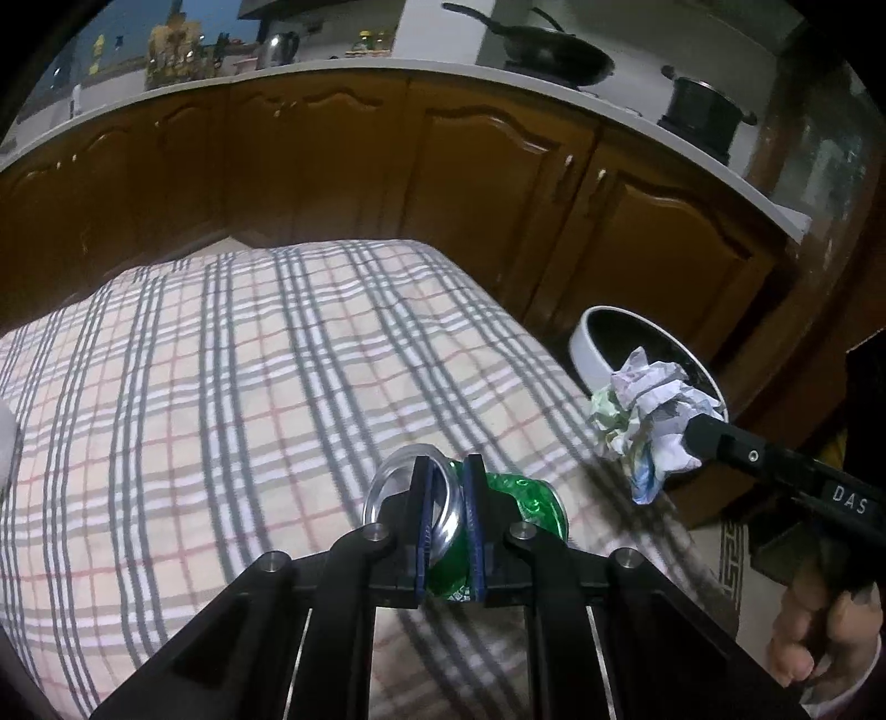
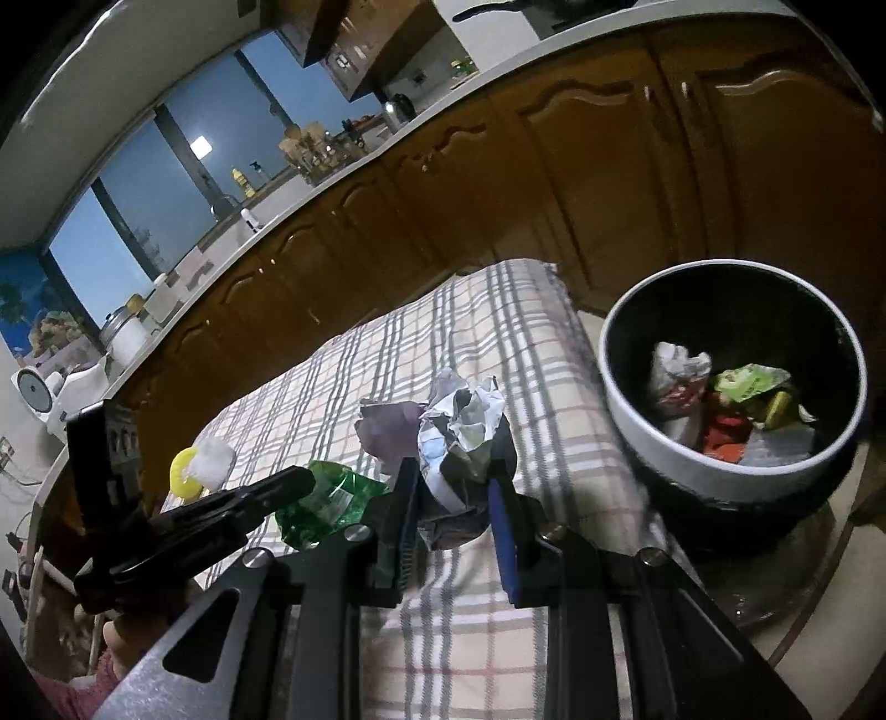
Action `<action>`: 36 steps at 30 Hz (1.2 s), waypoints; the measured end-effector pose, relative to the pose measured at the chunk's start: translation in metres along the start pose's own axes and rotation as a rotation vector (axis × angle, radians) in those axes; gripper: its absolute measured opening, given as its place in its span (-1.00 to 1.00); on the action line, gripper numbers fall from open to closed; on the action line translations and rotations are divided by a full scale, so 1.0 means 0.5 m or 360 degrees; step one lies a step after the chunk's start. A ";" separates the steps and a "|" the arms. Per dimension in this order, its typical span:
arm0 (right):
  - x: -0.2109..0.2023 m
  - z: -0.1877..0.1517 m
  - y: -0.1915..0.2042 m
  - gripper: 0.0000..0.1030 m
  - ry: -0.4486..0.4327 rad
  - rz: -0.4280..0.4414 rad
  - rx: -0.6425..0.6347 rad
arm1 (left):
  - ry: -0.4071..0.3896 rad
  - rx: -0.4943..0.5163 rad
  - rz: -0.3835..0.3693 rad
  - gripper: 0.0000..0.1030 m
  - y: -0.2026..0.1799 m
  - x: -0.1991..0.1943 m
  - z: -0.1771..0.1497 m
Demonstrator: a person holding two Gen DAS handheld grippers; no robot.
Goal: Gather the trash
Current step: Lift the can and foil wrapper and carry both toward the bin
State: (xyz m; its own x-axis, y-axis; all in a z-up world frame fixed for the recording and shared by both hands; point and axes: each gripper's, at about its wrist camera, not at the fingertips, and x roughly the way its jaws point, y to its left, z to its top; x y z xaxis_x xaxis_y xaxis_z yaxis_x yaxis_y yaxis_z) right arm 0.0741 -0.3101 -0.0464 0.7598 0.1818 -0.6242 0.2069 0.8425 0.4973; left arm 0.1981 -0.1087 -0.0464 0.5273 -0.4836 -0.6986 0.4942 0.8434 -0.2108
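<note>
Left wrist view: one crushed green can point(image 1: 498, 515) with a silver ring-shaped rim, pinched between the jaws of the left gripper point(image 1: 447, 520), just above a plaid cloth point(image 1: 249, 387) of grey, white and red checks draped over the tabletop. One crumpled paper ball point(image 1: 653, 410), white with printed patches, clamped at the tip of the right gripper point(image 1: 698, 437), hanging past the cloth's edge in front of one round white bin point(image 1: 592, 343) with a dark inside. Two pieces of black cookware on the counter behind: one wok point(image 1: 554, 52), one lidded pot point(image 1: 703, 116). Brown wooden cabinet doors point(image 1: 332, 166) below.

Right wrist view: right gripper point(image 2: 454, 498) jaws closed on the same paper ball point(image 2: 459, 437), creased and glossy. Left gripper point(image 2: 299, 484) to the left, closed on the green can point(image 2: 326, 504), dented and shiny. One yellow-and-white lump point(image 2: 202, 468) lying farther back on the cloth point(image 2: 470, 637), too blurred to identify. Bin point(image 2: 631, 410) to the right, off the cloth, holding several pieces: one white crumple, one light-green wrapper, something red, something clear; exact count hard to tell.
</note>
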 end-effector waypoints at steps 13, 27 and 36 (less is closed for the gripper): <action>-0.012 -0.018 -0.023 -0.53 0.0011 -0.0010 0.0024 | 0.0088 0.0025 0.0010 -0.82 0.009 0.030 -0.033; -0.003 -0.035 -0.032 -0.53 0.0037 -0.0010 0.0046 | 0.0217 -0.0123 -0.0054 0.37 0.020 0.066 -0.068; -0.003 -0.036 -0.051 -0.52 0.0037 -0.0030 0.0084 | 0.0187 -0.0121 -0.0185 -0.11 0.018 0.098 -0.056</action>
State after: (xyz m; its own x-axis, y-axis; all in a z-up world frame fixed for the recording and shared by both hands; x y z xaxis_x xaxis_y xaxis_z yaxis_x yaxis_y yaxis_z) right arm 0.0567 -0.3227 -0.0688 0.7409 0.1786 -0.6474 0.2538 0.8180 0.5161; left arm 0.2089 -0.1184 -0.1018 0.3831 -0.5519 -0.7407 0.4912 0.8008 -0.3427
